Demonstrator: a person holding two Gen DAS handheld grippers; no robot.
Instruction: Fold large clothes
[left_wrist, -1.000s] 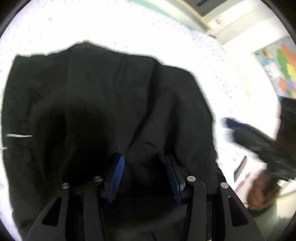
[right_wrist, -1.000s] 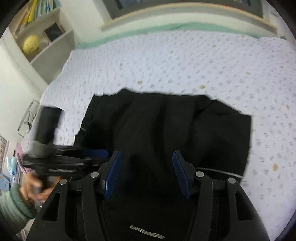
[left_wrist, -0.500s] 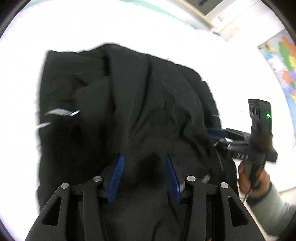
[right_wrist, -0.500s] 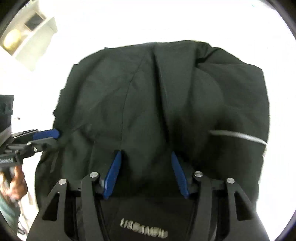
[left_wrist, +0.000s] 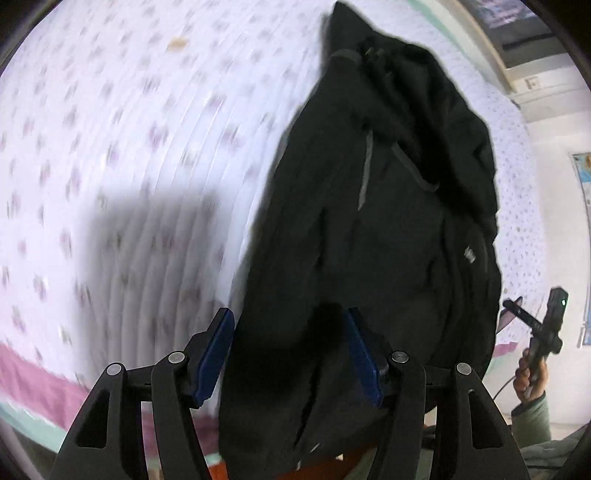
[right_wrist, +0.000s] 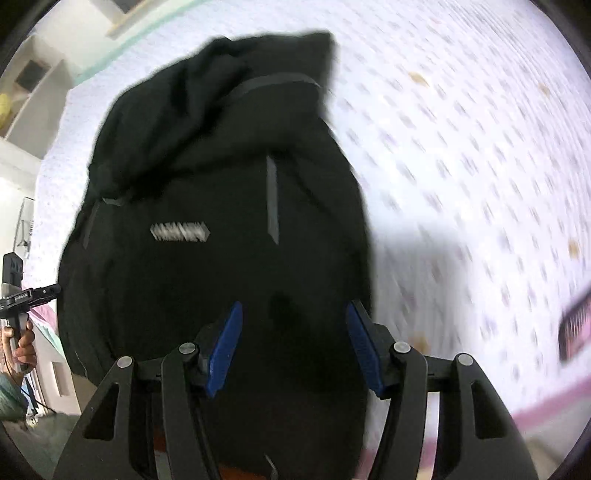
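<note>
A black hooded jacket lies lengthwise on the flowered bedsheet. Its hood is at the far end and its hem hangs over the near edge. My left gripper points down at the jacket's left hem. Its jaws are opening, and the dark cloth still fills the gap between the blue pads. My right gripper is shut on the right hem, with the jacket's right edge at its right pad. Each gripper also shows in the other's view, at the jacket's side: right gripper, left gripper.
The sheet has a pink border along the near bed edge. White shelves stand at the far left, and a wall poster hangs on the right. A blurred dark striped object lies on the sheet at the right.
Both grippers have swung fast toward the near bed edge, dragging the jacket, which now lies stretched out long with the hood far. The left pads stand wider apart.
</note>
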